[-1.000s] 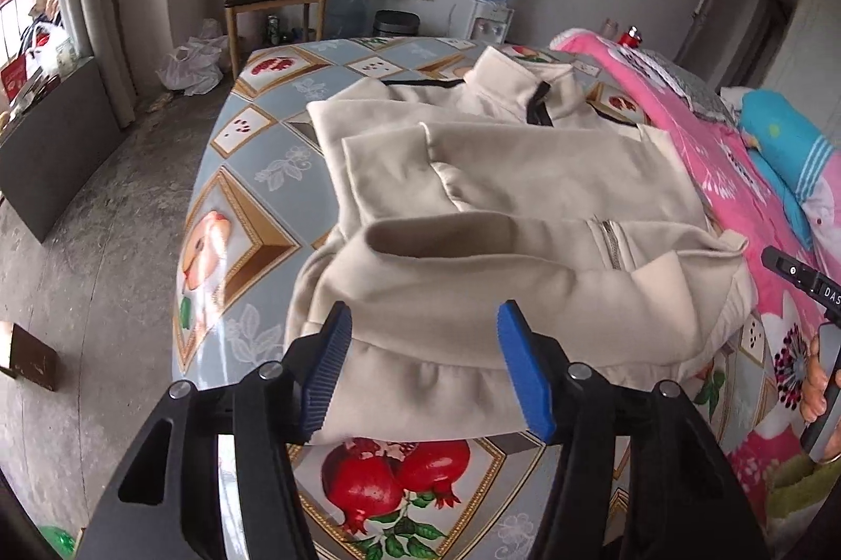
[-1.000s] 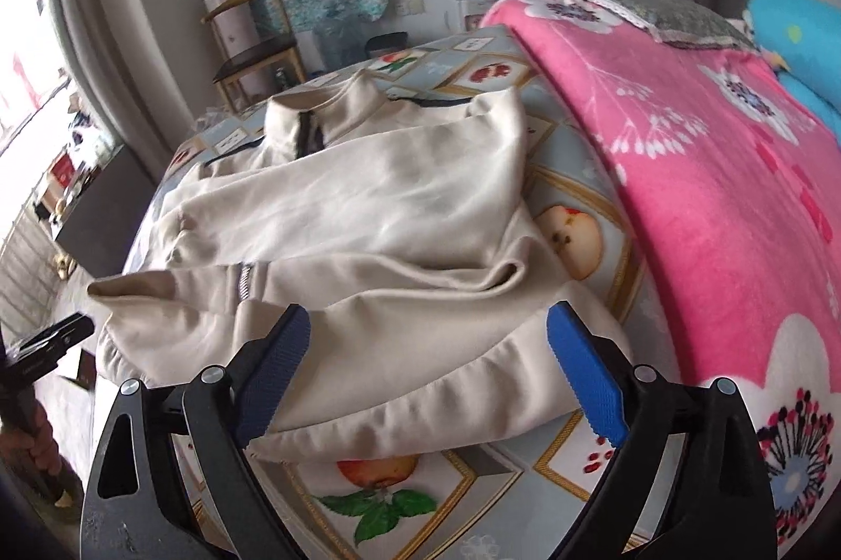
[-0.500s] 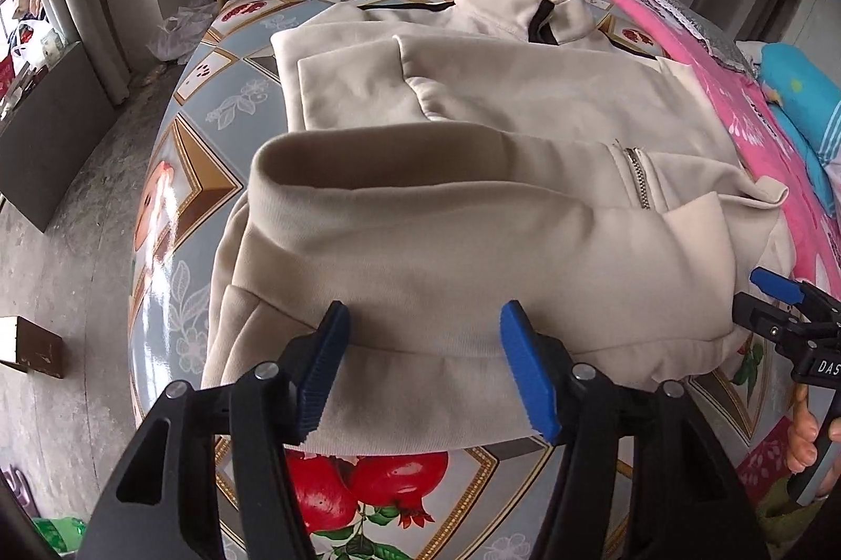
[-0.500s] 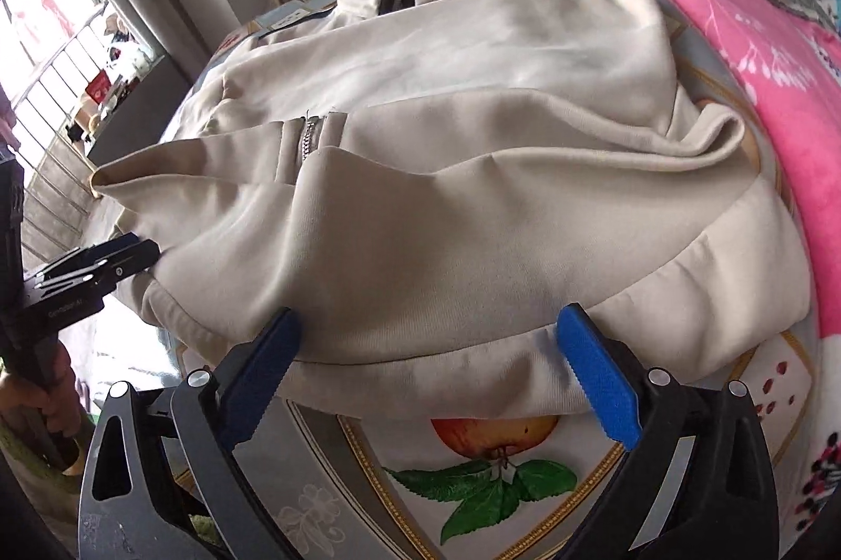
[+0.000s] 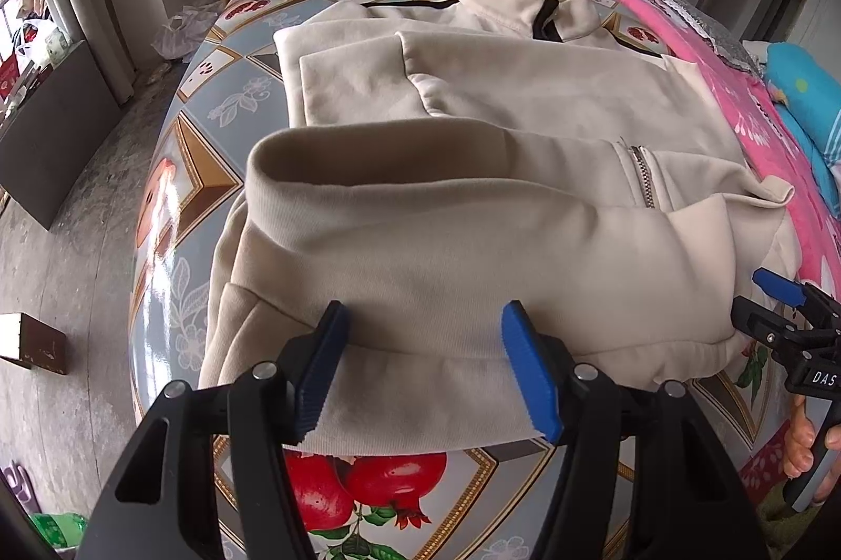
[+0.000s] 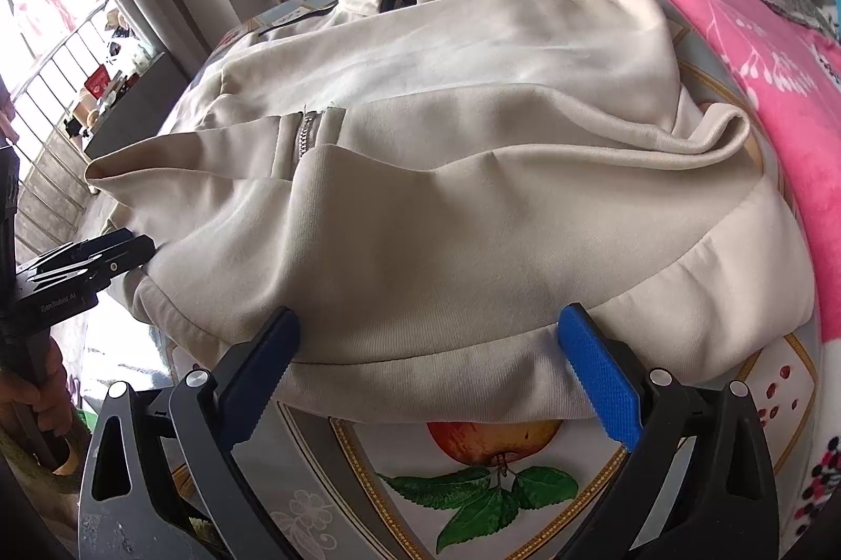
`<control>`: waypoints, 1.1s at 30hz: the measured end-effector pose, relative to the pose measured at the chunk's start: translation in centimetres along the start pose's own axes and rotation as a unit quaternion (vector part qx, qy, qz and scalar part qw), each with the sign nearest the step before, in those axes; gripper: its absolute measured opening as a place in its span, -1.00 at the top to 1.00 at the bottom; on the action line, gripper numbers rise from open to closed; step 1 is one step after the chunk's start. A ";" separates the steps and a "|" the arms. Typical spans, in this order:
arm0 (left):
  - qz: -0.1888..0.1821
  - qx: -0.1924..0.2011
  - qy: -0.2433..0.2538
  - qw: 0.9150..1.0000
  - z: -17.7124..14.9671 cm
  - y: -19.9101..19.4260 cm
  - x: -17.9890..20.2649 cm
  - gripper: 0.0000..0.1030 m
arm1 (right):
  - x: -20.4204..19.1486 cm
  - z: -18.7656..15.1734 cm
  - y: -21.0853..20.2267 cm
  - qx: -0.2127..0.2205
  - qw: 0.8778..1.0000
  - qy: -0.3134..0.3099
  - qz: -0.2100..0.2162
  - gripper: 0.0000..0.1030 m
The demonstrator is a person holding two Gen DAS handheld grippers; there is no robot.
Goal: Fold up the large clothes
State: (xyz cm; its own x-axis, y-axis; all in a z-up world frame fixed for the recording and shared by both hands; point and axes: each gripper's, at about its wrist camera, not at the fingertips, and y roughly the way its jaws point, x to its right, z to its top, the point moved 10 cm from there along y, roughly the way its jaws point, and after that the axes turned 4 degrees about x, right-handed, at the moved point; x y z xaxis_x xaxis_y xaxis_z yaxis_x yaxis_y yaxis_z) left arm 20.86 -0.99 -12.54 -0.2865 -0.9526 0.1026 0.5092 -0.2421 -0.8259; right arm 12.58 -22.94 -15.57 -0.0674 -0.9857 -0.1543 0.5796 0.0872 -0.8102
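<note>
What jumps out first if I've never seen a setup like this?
A big cream jacket, sleeves folded in, covers a table with a fruit-patterned cloth. Two open blue-padded grippers, left gripper and right gripper, straddle its near hem. A bright pink blanket lies beside it.

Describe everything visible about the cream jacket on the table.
The cream jacket is a soft, fleece-like zip-up with a stand collar, dark trim at the neck, a metal zipper and a ribbed hem. It lies flat on the fruit-patterned tablecloth, collar far, sleeves folded across the chest, its lower part bunched into a raised fold. The hem lies between the open left tongs and between the open right tongs; a pink blanket borders one side.
</note>
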 end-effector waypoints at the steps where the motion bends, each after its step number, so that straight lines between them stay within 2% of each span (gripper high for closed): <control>1: 0.000 0.000 0.000 1.000 0.0 0.0 0.0 -0.16 | 0.0 0.0 0.0 0.000 1.000 -0.001 0.000 -0.86; 16: 0.000 -0.001 0.000 1.000 0.0 0.0 0.0 -0.17 | -0.3 0.0 0.5 0.000 0.999 -0.014 -0.029 -0.86; 33: 0.000 -0.001 0.001 1.000 0.1 0.1 0.1 -0.19 | -0.4 0.2 0.8 -0.020 0.999 -0.011 -0.024 -0.86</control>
State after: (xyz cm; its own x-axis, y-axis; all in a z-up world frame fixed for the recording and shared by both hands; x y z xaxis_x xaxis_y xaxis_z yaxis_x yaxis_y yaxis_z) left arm 20.94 -1.09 -12.53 -0.2875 -0.9524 0.1013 0.5075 -0.2412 -0.8272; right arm 13.20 -22.54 -16.08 -0.0769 -0.9917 -0.1034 0.5433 0.0453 -0.8383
